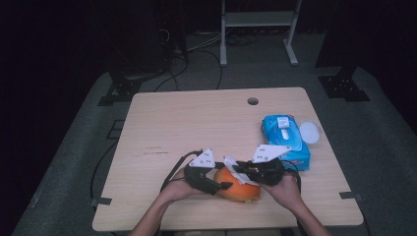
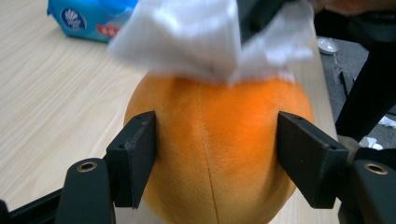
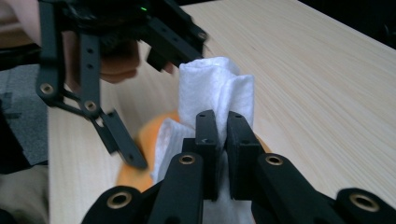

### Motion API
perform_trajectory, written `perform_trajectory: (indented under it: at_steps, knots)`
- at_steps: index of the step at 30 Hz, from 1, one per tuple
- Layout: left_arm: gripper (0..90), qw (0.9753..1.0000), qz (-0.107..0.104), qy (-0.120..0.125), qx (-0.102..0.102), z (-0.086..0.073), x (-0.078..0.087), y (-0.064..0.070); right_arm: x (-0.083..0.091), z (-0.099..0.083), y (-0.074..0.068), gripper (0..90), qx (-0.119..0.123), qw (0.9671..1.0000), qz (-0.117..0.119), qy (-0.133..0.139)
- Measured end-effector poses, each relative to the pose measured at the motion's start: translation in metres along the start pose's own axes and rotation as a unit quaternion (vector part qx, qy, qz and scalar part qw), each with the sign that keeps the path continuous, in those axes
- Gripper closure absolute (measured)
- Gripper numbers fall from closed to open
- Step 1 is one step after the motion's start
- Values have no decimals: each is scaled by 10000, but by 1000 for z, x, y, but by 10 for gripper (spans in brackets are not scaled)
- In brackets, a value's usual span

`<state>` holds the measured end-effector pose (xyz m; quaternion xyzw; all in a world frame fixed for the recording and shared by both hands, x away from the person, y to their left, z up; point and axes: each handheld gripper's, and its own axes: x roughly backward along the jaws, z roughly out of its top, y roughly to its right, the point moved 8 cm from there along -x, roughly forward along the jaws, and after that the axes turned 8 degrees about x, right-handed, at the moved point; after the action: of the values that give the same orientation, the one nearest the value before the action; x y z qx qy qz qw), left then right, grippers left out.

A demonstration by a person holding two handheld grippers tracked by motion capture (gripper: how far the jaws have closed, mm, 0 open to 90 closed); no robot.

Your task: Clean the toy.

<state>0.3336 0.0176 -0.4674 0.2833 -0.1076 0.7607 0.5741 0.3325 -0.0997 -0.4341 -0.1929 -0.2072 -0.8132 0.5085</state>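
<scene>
While your left claw [image 2: 212, 154] braces the orange plush ball [image 2: 219, 154] with one jaw pressed against each flank, your right claw [image 3: 223, 140] is clamped shut on a bunched white wipe [image 3: 217, 88] and holds it on the top of the ball. The ball sits on the worktop [image 1: 196, 123] near its front edge, between your two hands, with the blue wipe pack [image 1: 286, 140] well apart toward the right edge. The step in hand looks like wiping the plush surface, so keep the left jaws square on the sides, as the left gripper view shows them: the soft fabric yields, and a lopsided squeeze could let the ball roll out from under the wipe. Press the wipe down lightly and draw it along the fabric in short strokes away from the left claw, so the right jaws don't knock against it; in the right gripper view the two tools are already very close. Let the loose folds of the wipe do the rubbing, not the hard jaw tips, which would only dent the plush. Turn the ball with the left claw to present a fresh patch instead of reaching around it.
</scene>
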Motion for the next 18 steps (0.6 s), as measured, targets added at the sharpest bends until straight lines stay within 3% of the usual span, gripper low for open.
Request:
perform_trajectory:
  at_steps: [4, 8, 10, 12, 14, 16, 18]
  knots:
    - [308, 9999, -39, -19, 151, -7, 2, -8, 8, -20, 12, 839, -325, 9994, -82, -76]
    - [285, 9997, -139, -17, 204, -6, 3, -7, 16, -35, 15, 838, -542, 9984, -109, -75]
    - [225, 9998, -132, 16, 178, -1, 6, -6, 16, -34, 14, 838, -507, 9986, -128, -89]
    - [202, 9990, -205, 357, 159, 10, 11, -2, 14, -31, 13, 838, -412, 9990, -144, -106]
    - [205, 9985, -212, 489, 98, 16, 11, 1, 9, -24, 9, 838, -331, 9994, -84, -73]
    - [228, 9994, -117, 316, -92, 13, 6, 3, 2, -17, 5, 838, -214, 9997, -37, -60]
    - [245, 9998, -21, 144, -127, 5, 1, 1, -4, -10, 1, 838, -85, 9999, -13, -60]
